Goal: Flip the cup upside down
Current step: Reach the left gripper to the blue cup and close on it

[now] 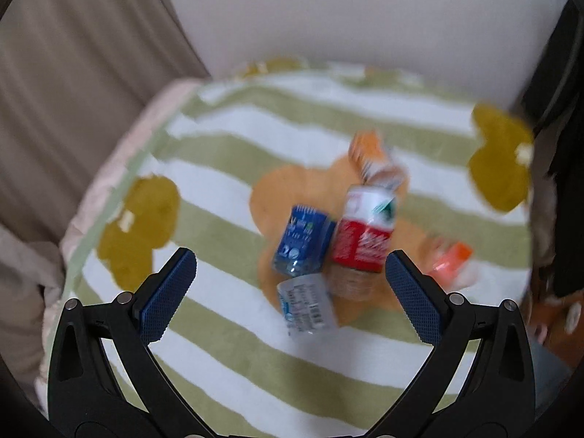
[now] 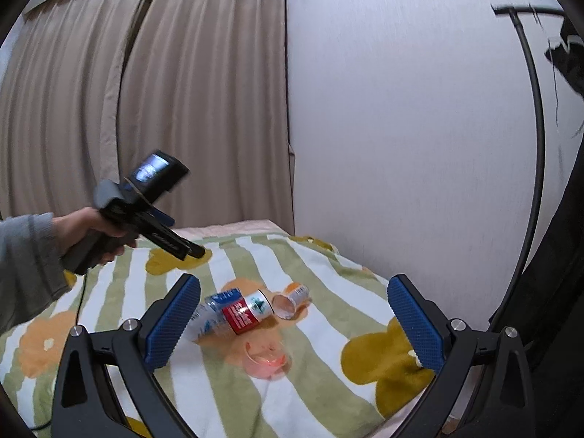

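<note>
Nearest the lens in the right wrist view, the right gripper [image 2: 294,323] fills the bottom of the frame, its blue-padded jaws spread wide and holding nothing. Just beyond, low and centre, a clear plastic cup with an orange-pink tint [image 2: 268,359] sits mouth-up on a green-and-white striped blanket with flower shapes [image 2: 328,332]. It appears not yet flipped, so the whole task seems to remain: approach, grasp, turn over.

Farther back, mid-frame, lie a crushed clear bottle with a red and white label [image 2: 242,314] and an orange-labelled container on its side [image 2: 292,299]. At left, a hand holds the left gripper [image 2: 193,252] above the blanket; from here its jaws cannot be judged.

The left wrist view, blurred, settles that: the left gripper [image 1: 290,275] has jaws spread, empty. It looks down on the pile, showing a blue-labelled bottle [image 1: 303,241] and a clear bottle [image 1: 304,308] separately, with the cup an orange smear at lower right [image 1: 450,262]. Only the right view shows beige curtains [image 2: 146,91] and a pale wall [image 2: 401,127].
</note>
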`<action>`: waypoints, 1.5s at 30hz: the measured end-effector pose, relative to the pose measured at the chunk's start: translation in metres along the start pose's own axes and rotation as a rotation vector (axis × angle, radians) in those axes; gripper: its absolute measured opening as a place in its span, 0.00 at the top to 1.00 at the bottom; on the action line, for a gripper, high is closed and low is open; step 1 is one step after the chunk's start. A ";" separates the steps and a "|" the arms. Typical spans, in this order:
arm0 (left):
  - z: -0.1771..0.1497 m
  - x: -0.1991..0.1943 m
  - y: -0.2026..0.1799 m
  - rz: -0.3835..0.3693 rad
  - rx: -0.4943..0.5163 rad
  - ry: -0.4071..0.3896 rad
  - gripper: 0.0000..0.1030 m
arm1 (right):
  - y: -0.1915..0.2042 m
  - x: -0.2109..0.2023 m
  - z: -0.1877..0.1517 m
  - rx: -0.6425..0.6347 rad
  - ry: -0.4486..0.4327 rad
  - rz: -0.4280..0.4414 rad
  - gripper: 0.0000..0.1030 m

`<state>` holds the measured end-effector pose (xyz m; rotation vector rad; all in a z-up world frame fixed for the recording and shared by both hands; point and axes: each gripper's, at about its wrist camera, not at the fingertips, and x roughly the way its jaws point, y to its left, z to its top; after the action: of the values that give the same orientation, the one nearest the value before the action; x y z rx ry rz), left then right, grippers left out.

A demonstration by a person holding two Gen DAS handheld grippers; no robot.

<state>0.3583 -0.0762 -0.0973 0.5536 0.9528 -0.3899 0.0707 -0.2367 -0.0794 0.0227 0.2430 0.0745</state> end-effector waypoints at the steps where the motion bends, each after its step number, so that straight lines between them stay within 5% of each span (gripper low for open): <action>1: 0.002 0.017 0.001 0.005 0.021 0.044 0.00 | -0.006 0.004 -0.006 0.002 0.007 0.001 0.01; 7: 0.015 0.109 0.005 -0.014 0.141 0.258 0.00 | -0.022 0.041 -0.024 0.015 0.045 0.018 0.01; 17: 0.019 0.163 0.003 -0.121 0.181 0.362 0.04 | -0.027 0.067 -0.046 0.015 0.075 0.066 0.01; 20: 0.019 0.166 -0.001 -0.159 0.183 0.383 0.12 | -0.027 0.069 -0.050 0.024 0.087 0.075 0.01; 23: 0.016 0.169 -0.004 -0.213 0.160 0.406 0.38 | -0.025 0.068 -0.050 0.027 0.092 0.084 0.01; 24: 0.015 0.169 -0.004 -0.221 0.151 0.409 0.40 | -0.024 0.067 -0.050 0.027 0.092 0.086 0.01; 31: 0.015 0.128 -0.008 -0.161 0.149 0.327 0.40 | -0.015 0.055 -0.040 0.008 0.070 0.102 0.01; 36: 0.014 0.059 -0.001 -0.111 0.162 0.264 0.40 | -0.004 0.039 -0.032 -0.005 0.038 0.122 0.01; 45: -0.032 -0.045 -0.020 -0.067 0.247 0.187 0.40 | 0.020 -0.001 -0.023 -0.010 -0.003 0.158 0.01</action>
<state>0.3029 -0.0697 -0.0797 0.7950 1.1130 -0.5271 0.0628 -0.2170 -0.1004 0.0326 0.2371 0.2328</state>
